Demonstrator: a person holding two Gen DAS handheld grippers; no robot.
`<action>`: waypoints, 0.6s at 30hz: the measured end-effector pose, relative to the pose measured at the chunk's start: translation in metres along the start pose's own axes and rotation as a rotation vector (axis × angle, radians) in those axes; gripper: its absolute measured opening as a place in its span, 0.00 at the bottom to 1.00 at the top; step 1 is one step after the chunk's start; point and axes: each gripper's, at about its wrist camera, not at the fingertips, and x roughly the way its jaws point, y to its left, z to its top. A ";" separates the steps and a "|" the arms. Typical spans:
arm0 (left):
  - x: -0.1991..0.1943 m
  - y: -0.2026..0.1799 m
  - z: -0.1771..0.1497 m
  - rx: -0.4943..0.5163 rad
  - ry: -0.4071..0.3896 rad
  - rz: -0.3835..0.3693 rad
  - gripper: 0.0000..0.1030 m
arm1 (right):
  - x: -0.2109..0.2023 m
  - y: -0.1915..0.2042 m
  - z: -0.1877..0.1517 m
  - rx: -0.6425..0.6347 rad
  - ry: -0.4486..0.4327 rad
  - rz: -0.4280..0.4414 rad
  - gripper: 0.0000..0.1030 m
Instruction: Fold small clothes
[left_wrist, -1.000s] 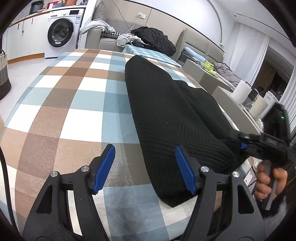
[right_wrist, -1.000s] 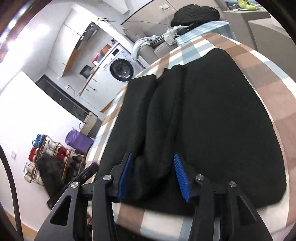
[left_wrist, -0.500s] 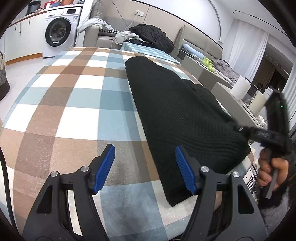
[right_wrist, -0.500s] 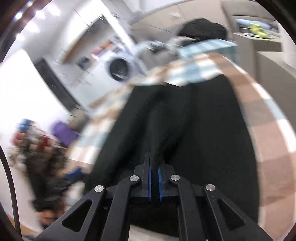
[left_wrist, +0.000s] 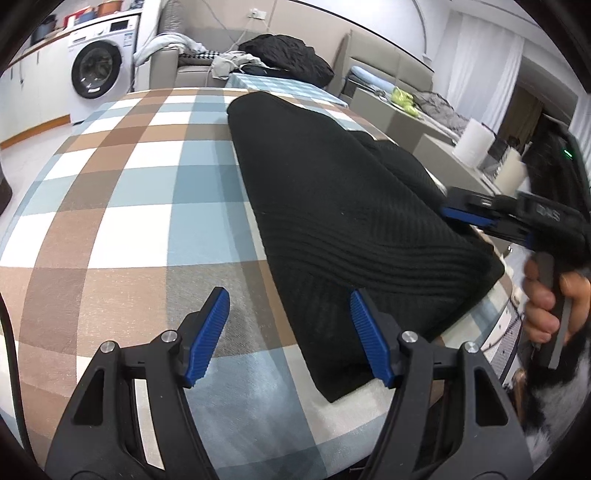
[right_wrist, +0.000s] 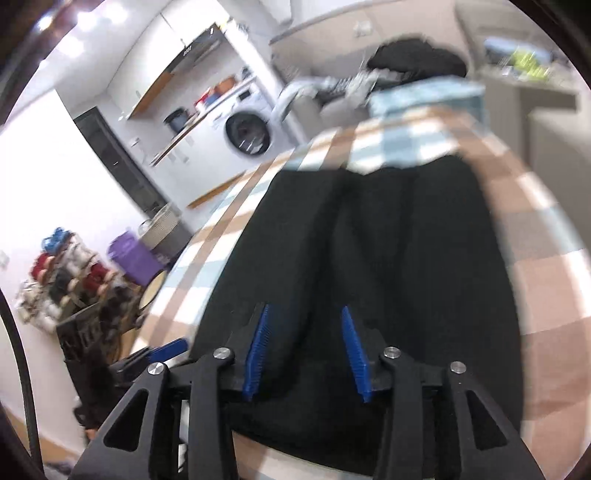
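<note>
A black knitted garment (left_wrist: 332, 206) lies lengthwise on the checked tabletop (left_wrist: 129, 206), folded into a long narrow shape. My left gripper (left_wrist: 288, 332) is open and empty, low over the table at the garment's near left corner. My right gripper (right_wrist: 304, 350) is open over the garment's near end (right_wrist: 369, 266), its pads either side of a fold ridge. In the left wrist view the right gripper (left_wrist: 476, 218) shows at the garment's right edge, held by a hand.
A washing machine (left_wrist: 98, 70) stands far left. A sofa with heaped clothes (left_wrist: 288, 55) is beyond the table. Low cabinets with a paper roll (left_wrist: 476, 142) are on the right. A shoe rack (right_wrist: 66, 284) stands on the floor.
The right gripper was shut on the garment's fold half a second ago and has now opened and let go. The left gripper stayed open and shifted little.
</note>
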 end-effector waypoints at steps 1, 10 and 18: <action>0.000 -0.001 -0.001 0.006 0.001 0.000 0.64 | 0.011 -0.001 0.000 0.009 0.027 0.005 0.40; -0.009 0.003 0.002 -0.008 -0.044 0.010 0.64 | -0.022 0.027 0.005 -0.107 -0.118 0.146 0.04; -0.003 -0.004 -0.001 0.026 -0.010 0.005 0.65 | 0.002 -0.022 -0.003 0.027 0.029 -0.048 0.09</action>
